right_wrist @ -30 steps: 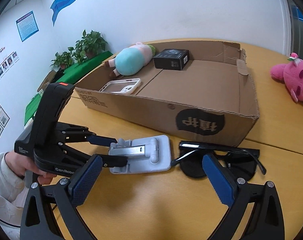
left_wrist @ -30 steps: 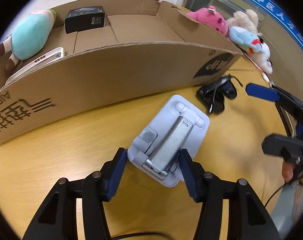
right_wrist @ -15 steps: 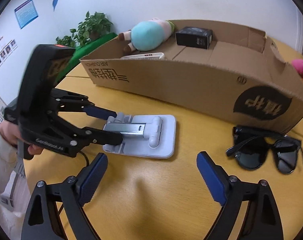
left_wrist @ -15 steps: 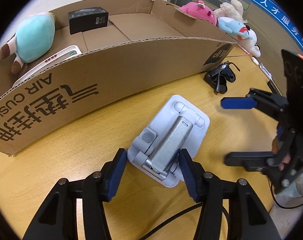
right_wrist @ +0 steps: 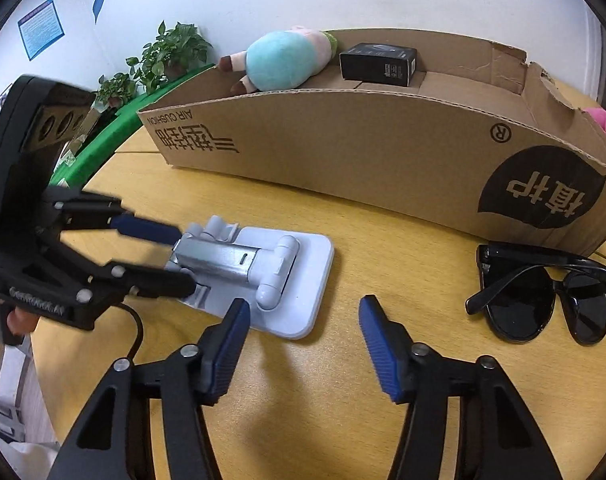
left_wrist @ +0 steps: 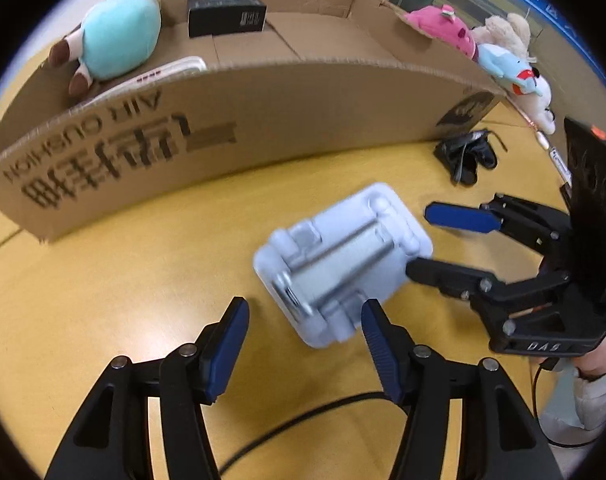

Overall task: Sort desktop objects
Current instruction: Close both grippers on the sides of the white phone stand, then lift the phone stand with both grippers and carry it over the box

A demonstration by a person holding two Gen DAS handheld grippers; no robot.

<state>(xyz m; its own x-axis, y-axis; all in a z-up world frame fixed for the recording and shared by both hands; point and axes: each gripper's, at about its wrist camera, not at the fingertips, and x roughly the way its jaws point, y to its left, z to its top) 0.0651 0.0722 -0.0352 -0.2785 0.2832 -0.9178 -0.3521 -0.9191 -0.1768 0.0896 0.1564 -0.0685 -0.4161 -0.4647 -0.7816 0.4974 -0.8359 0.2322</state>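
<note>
**Both grippers at the phone stand**

Left gripper [left_wrist: 303, 336] just eased wider, pads loose about the grey plastic-and-metal phone stand [right_wrist: 259, 276] lying flat on the yellow wooden table [right_wrist: 383, 248]. Right gripper [right_wrist: 303, 336] just narrowed, parted, one ribbed blue pad at the stand's edge. Both pitched steeply down, beside the cardboard box [right_wrist: 363, 148].

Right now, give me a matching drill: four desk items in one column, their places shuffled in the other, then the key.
1. teal plush toy
2. black plastic sunglasses
3. white folding phone stand
4. pink plush toy

A. on the yellow wooden table, close by the round black logo of the brown cardboard box
B. outside the box, beyond its torn end
C. inside the box
D. on the table, folded flat, clear of the box

Pairs: 1-C, 2-A, 3-D, 4-B
</note>
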